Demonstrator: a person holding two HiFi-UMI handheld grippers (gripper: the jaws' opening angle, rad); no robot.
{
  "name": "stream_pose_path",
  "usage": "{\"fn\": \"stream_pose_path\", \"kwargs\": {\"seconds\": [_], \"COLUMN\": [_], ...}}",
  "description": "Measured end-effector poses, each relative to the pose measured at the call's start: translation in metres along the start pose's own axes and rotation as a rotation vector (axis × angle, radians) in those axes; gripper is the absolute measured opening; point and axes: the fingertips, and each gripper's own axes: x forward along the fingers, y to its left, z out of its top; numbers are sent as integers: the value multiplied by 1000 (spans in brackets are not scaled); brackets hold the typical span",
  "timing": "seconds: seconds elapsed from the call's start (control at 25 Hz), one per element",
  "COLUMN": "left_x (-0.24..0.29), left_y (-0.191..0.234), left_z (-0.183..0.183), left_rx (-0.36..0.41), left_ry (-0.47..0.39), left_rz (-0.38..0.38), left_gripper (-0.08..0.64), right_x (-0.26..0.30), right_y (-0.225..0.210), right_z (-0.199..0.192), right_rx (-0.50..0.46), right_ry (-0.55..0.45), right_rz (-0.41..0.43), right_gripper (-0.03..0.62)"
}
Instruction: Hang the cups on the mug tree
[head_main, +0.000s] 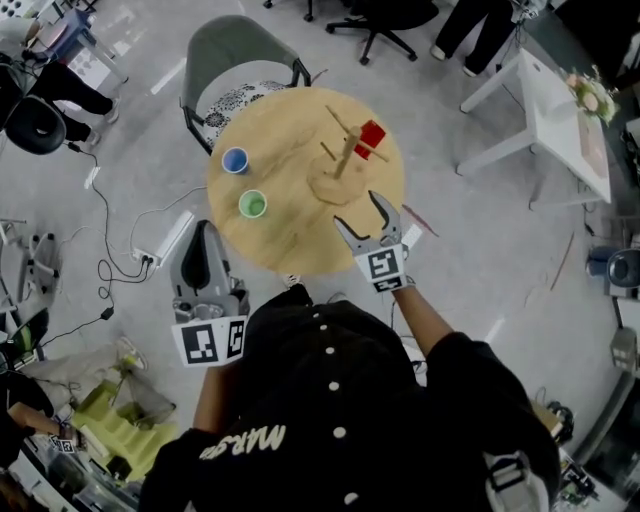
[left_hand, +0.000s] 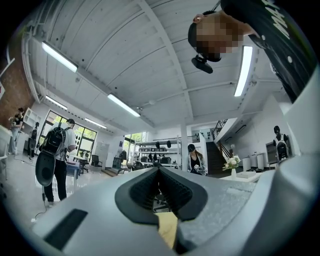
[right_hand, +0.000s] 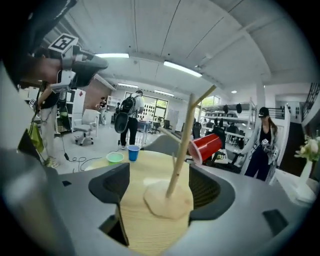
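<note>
Wore black cap (left_hand: 194, 30), black short-sleeved shirt (head_main: 330, 430) with white buttons (head_main: 333, 385) and pale lettering (head_main: 243, 440), grey left gripper (head_main: 200, 230) and right gripper (head_main: 358, 208), black ribbed pads, black-and-white marker cubes (head_main: 383, 267).

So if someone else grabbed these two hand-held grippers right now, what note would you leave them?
Left gripper: shut, empty, held beside the near-left edge of the table.
Right gripper: open, empty, over the table, jaws pointing at the base of the mug tree.
Things: the red cup hangs on a branch of the mug tree. The blue cup and green cup stand upright on the table, left of the tree.
Done: one cup hung.
Left: hang the blue and green cups.
</note>
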Motion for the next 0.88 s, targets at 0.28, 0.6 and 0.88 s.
{"fn": "stream_pose_path", "kwargs": {"seconds": [0.28, 0.6, 0.88], "left_x": [-5, -7, 2], "left_y": [8, 43, 65], "left_z": [-11, -33, -57], "left_rx": [6, 34, 90], "left_ry": [22, 64, 92], "left_rz": [23, 72, 58], "left_gripper": [-6, -6, -6], "right_x": [41, 113, 180], "right_y": [87, 159, 198], "right_z": [-8, -13, -34], "right_rx": [28, 83, 105], "right_ry": [34, 75, 137], "right_rz": [229, 384, 432], "right_gripper": [377, 388, 402]}}
